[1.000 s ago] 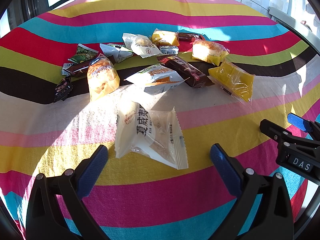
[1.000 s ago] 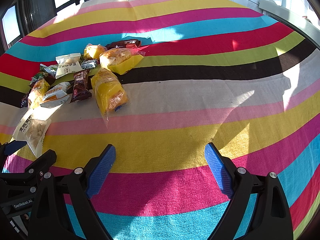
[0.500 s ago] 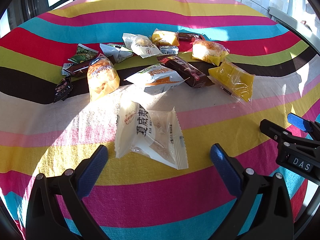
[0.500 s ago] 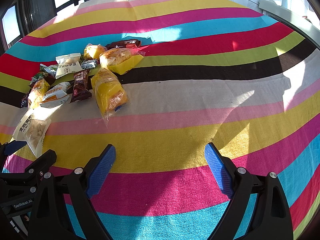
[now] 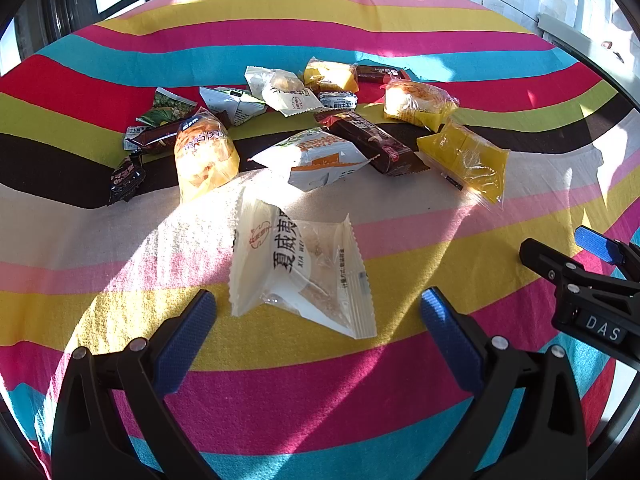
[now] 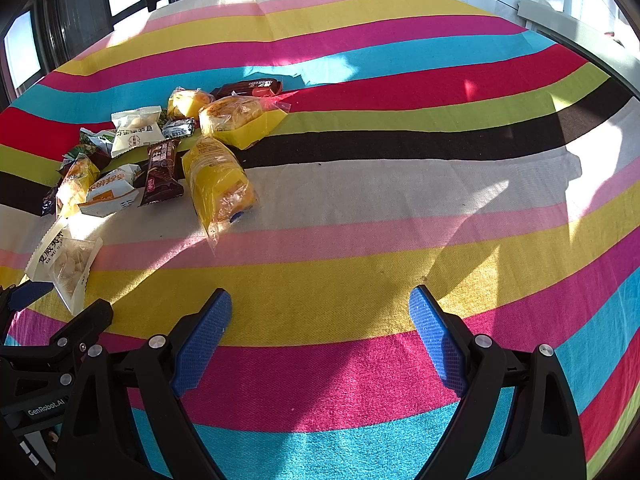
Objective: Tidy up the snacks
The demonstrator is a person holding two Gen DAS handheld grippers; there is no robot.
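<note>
**Both grippers wide over the striped desk, snacks untouched**

The biggest thing I see is the desk [image 6: 400, 184], covered edge to edge in a cloth of broad pink, yellow, turquoise, red, green, black and white stripes, with sun falling across it in patches.

My left gripper [image 5: 318, 312] hangs over the near pink and yellow bands with its blue-padded fingers [image 5: 188, 336] spread wide and nothing pinched. My right gripper [image 6: 320, 320] is the same (fingers well apart, only bare cloth between them), and it sits to the right of the snack pile.

The snacks lie in a loose heap on the far left half of the cloth. Nearest to the left gripper, just ahead of its fingers, is a white and clear cracker packet [image 5: 300, 268] with black Chinese lettering, lying flat and apart from the rest. Beyond it sits a yellow cake bag [image 5: 466, 160] at the right edge of the heap, then an orange snack bag [image 5: 204, 152] to the left, and a white pouch with orange print [image 5: 316, 156] between them. A dark brown bar [image 5: 372, 144] leans against that pouch. Smaller still, a small black wrapper [image 5: 126, 178] marks the far left end of the heap.
</note>
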